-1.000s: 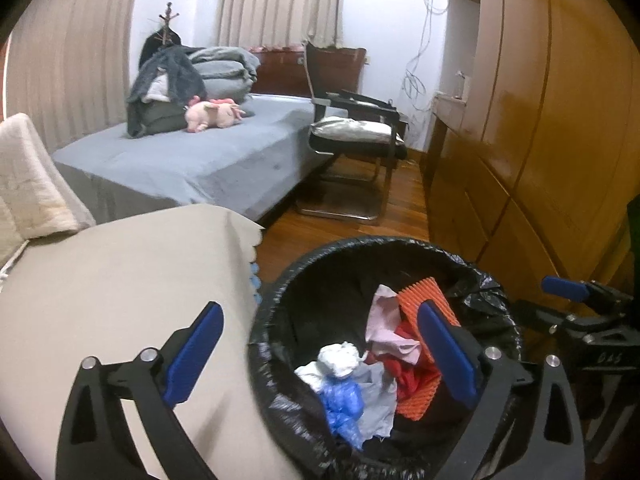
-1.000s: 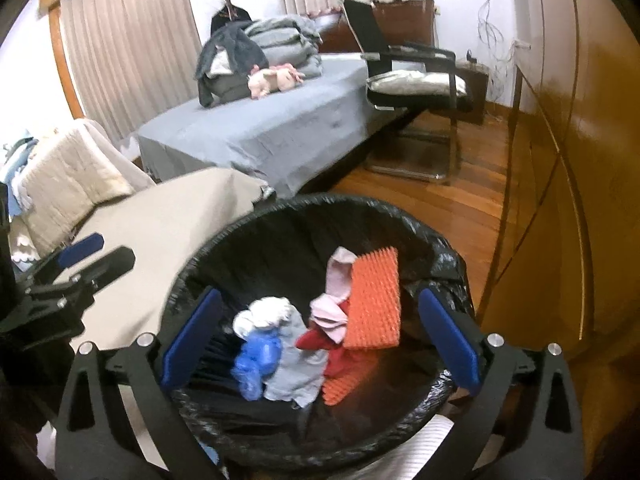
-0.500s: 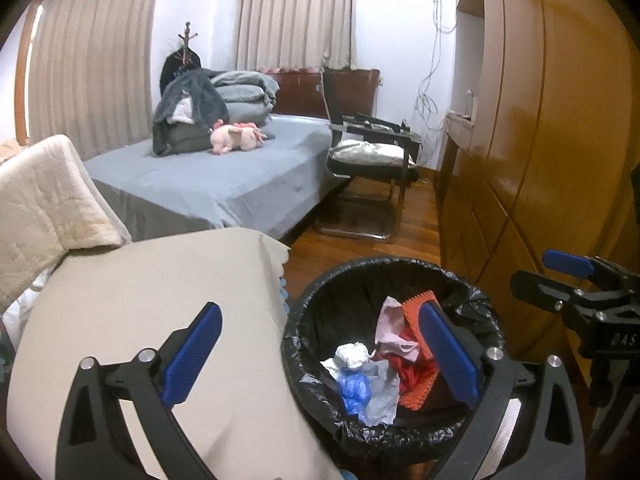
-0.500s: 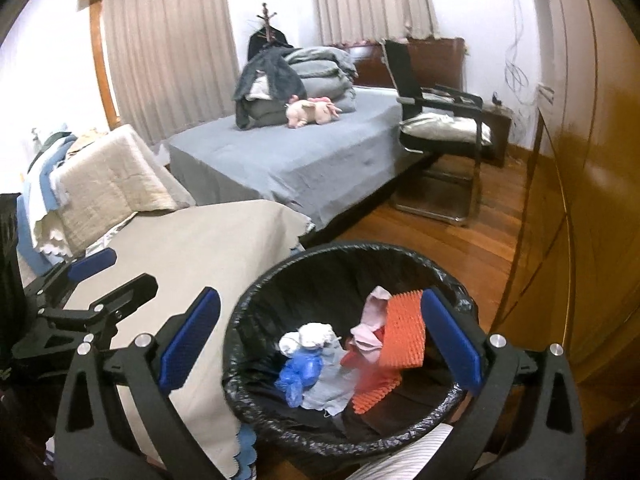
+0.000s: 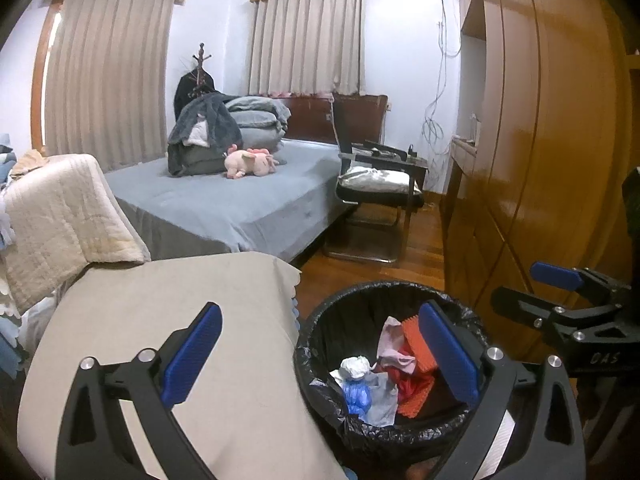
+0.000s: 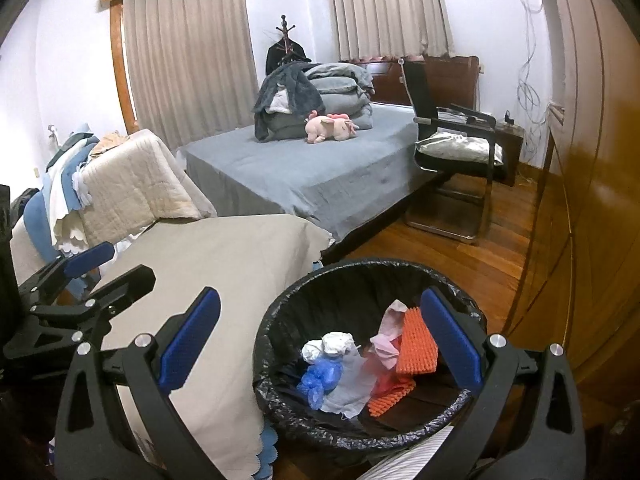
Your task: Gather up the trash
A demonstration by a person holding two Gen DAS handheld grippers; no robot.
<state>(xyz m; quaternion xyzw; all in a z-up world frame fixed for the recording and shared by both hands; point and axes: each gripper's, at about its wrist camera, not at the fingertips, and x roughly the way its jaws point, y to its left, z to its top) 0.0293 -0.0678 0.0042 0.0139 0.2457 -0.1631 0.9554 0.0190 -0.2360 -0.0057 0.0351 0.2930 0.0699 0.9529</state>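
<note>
Both tongs are hanging spread apart and holding nothing: the left tongs (image 5: 320, 354) and the right tongs (image 6: 318, 344). Below them the black-lined trash bin (image 6: 344, 276) is sitting on the wooden floor (image 6: 472, 256), holding crumpled trash (image 6: 360, 364), its rim nearly touching the beige-covered tabletop (image 6: 240, 256) edge, wardrobe (image 5: 540, 160) close alongside.

Both grippers hang side by side, each empty with jaws spread wide: left gripper (image 5: 320, 356) low in frame, right gripper (image 6: 320, 344) likewise.
</note>
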